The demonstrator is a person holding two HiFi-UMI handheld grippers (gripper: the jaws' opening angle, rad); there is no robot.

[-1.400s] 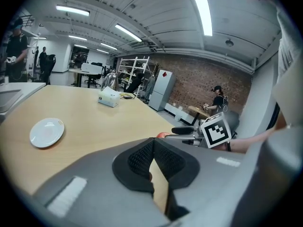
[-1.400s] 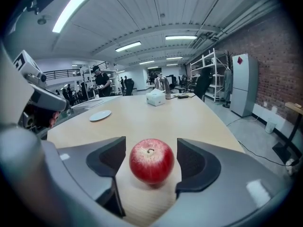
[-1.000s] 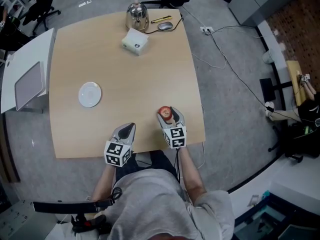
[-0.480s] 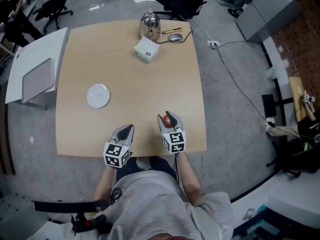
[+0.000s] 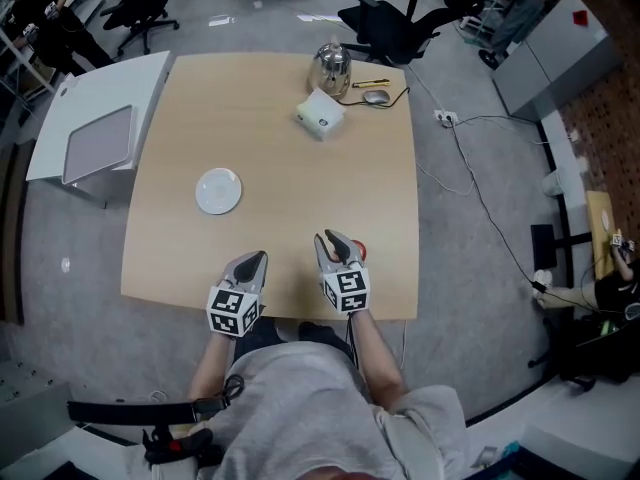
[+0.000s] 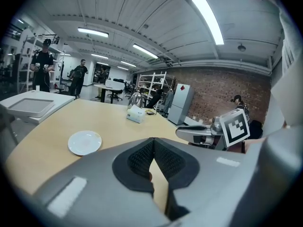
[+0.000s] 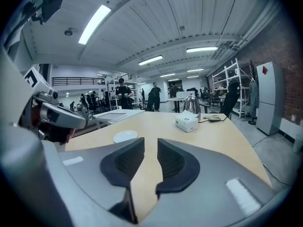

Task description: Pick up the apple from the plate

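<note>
**Apple** [image 5: 360,251]
- Look: shows only in the head view, as a small sliver of red. Shape, stem and skin cannot be made out.
- Place: just to the right of the right tongs [image 5: 332,240], near the near edge of the desk [image 5: 290,168]. It is well apart from the plate [image 5: 218,190].
- Hidden: most of it lies behind the body of the right tongs. Whether it touches the desk top cannot be told. Neither the left gripper view nor the right gripper view shows it clearly.

**Plate**
- Small, round and white, on the left half of the desk, seen whole.

**Right tongs**
- The jaws are closing, with a narrow gap between the dark pads [image 7: 128,162]. Only desk top shows through the gap, and the apple is not between them.

**Left tongs** [image 5: 258,258]
- The jaws are together, with the pads meeting at the tips and gripping nothing. They are over the desk's near edge.

**Far end of the desk**
- A metal kettle [image 5: 330,68] and a white box [image 5: 320,114] stand close together.
- The small items beside them are too small to name with certainty.
</note>
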